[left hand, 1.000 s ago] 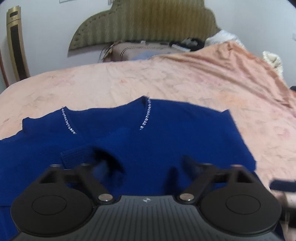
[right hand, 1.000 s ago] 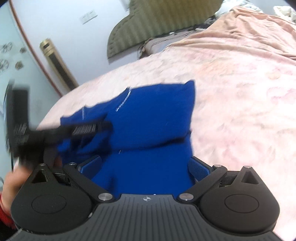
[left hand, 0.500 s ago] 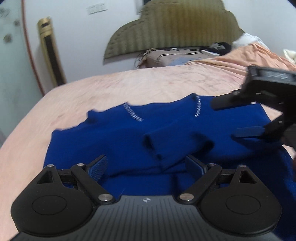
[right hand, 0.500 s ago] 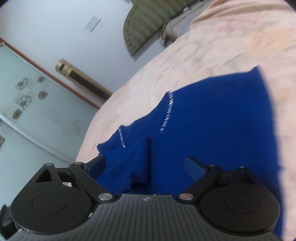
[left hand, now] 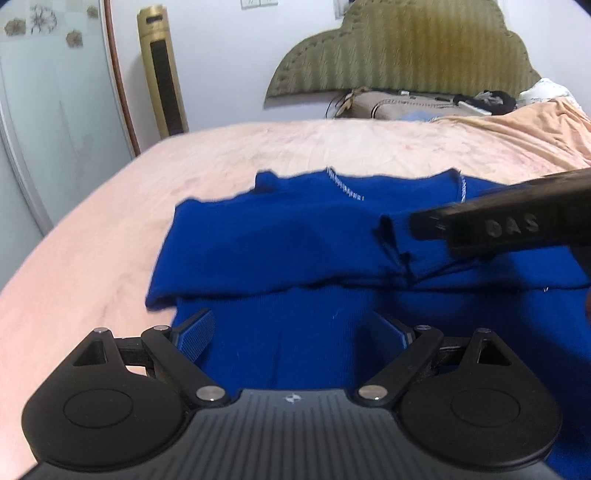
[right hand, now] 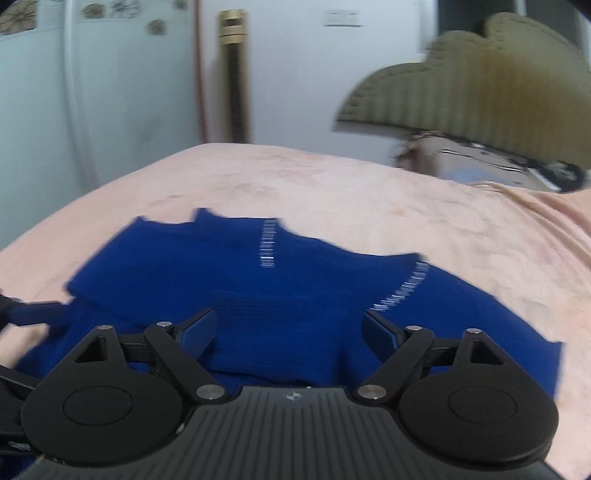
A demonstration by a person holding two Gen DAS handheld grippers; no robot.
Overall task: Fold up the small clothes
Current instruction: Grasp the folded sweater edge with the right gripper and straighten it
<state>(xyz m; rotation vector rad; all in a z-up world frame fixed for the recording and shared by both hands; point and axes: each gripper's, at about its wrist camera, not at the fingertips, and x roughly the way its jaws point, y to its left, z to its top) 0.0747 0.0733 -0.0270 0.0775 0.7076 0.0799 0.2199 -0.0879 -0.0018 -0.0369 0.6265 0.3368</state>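
- Bed [left hand: 332, 147] ahead of me, peach cover, wrinkled.
- Headboard [left hand: 406, 51], olive, ribbed, scalloped top, against white wall [left hand: 221, 55].
- Gold tower unit [left hand: 162, 74] upright by wall, left of bed.
- Frosted glass panel [left hand: 48, 110] w/ flower decals at far left.
- Wall switch plate [right hand: 341, 18] above.

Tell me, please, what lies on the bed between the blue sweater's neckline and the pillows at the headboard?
Only bare pink bedspread lies between the blue sweater and the pillows, shown best in the left wrist view.

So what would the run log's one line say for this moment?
Garment: blue knit sweater, sleeves folded in | surface: peach bedspread | left gripper: open | right gripper: closing, nothing gripped
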